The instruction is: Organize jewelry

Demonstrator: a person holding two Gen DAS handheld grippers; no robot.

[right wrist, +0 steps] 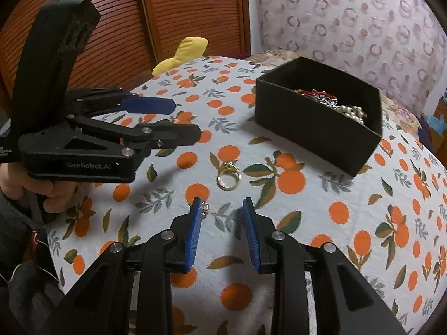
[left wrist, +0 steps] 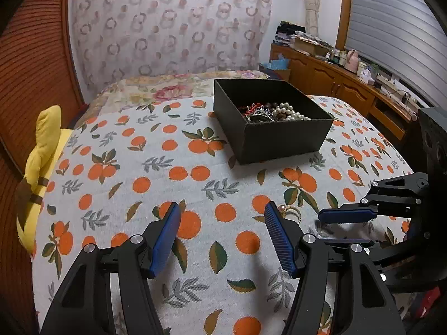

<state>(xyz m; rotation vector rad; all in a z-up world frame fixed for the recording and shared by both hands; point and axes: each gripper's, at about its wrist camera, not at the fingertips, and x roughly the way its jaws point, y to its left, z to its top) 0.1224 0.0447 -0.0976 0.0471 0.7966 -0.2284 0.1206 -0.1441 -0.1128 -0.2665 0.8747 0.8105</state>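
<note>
We hold our left gripper (left wrist: 223, 220) wide and right gripper (right wrist: 220, 205) half-spread, both empty. Gold rings (right wrist: 229, 174) lie between them on the orange-print cloth (right wrist: 321, 209); the black box (left wrist: 279, 136) sits far, its jewelry tangle hard to separate.

My two black claws, blue at the tips

Left gripper (right wrist: 178, 118): matte black linkages, silver screws, white "GenRobot.AI" lettering; right gripper (right wrist: 222, 234): ribbed blue pads (right wrist: 192, 237); my hand (right wrist: 42, 187) bare-skinned, dark grey sleeve.
</note>
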